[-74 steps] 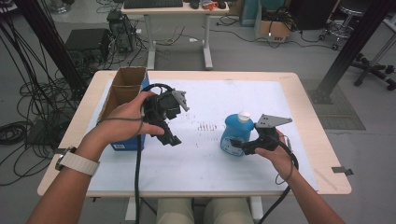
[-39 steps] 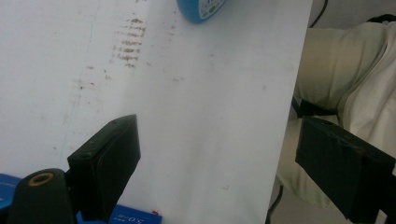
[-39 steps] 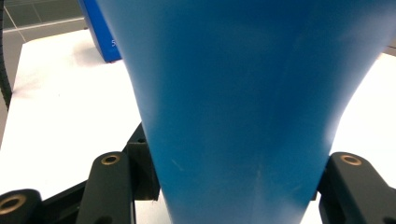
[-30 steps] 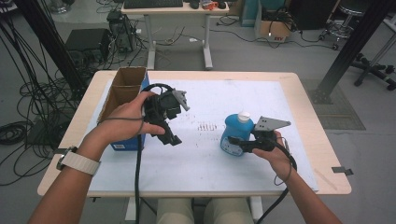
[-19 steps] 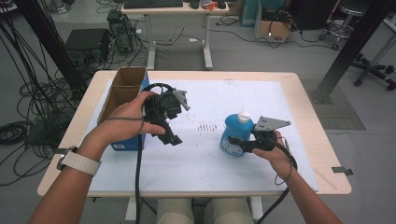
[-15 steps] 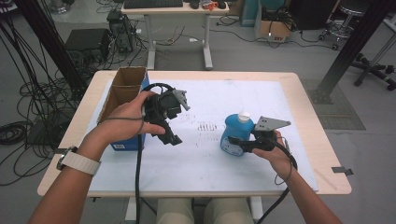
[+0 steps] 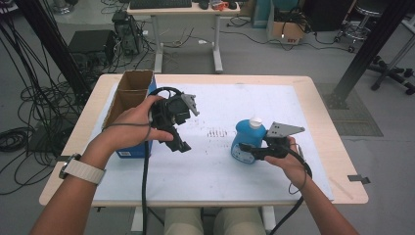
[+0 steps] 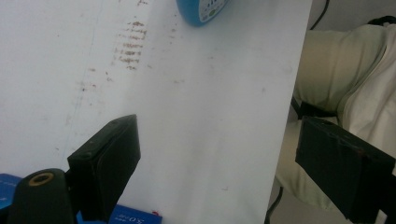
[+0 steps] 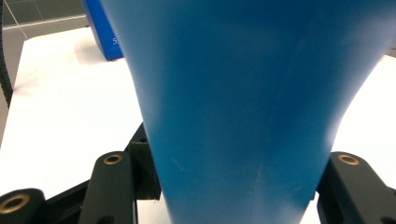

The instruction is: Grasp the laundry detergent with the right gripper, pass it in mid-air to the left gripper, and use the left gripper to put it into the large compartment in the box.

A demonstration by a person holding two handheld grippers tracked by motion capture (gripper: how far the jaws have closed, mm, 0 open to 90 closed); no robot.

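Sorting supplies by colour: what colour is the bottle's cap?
White, on a blue bottle; the cap shows best in the high view.

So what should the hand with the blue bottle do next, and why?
Probably lift it slightly. The right gripper is closed around the blue bottle, which stands upright on the white mat. The left gripper hovers open, holding nothing, near the cardboard box.

I'm working in what looks like a lab or test workshop: bundles of black cables (image 7: 29, 73) sprawl over the grey floor at 9 to 10 o'clock, a second desk (image 7: 183, 10) with a keyboard (image 7: 159, 4) stands at 12 o'clock, and an office chair base (image 7: 391, 73) sits at 2 o'clock
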